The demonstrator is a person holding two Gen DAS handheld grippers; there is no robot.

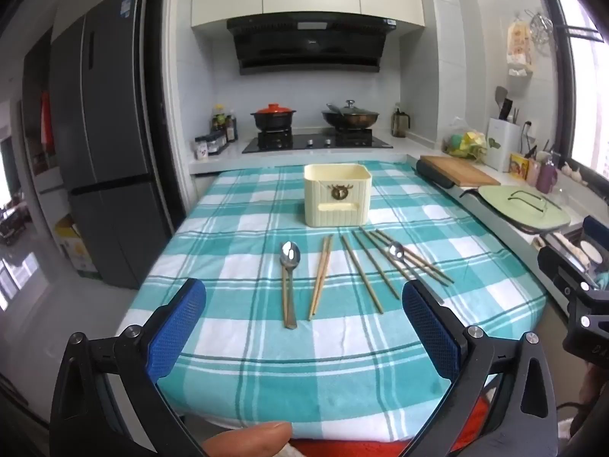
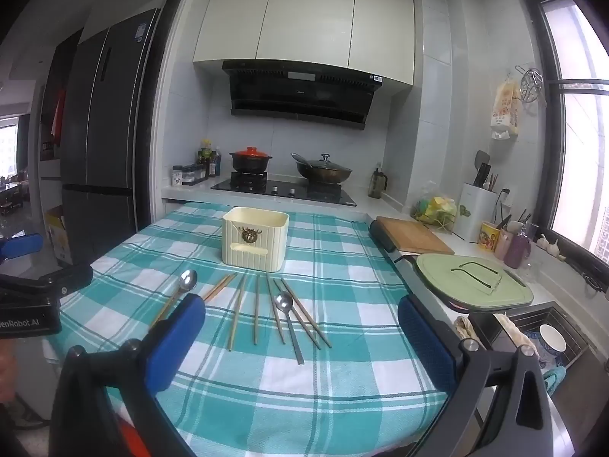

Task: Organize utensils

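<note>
Blue-padded left gripper [image 1: 304, 327] and right gripper [image 2: 302, 339] hover over the near table edge, jaws spread wide, nothing between them. Beyond, on the teal checked tablecloth [image 1: 342, 373], lie two steel spoons [image 1: 290, 266] and loose wooden chopsticks [image 1: 321, 278]. Farther back stands the cream ribbed plastic holder [image 1: 337, 195], upright.
</note>
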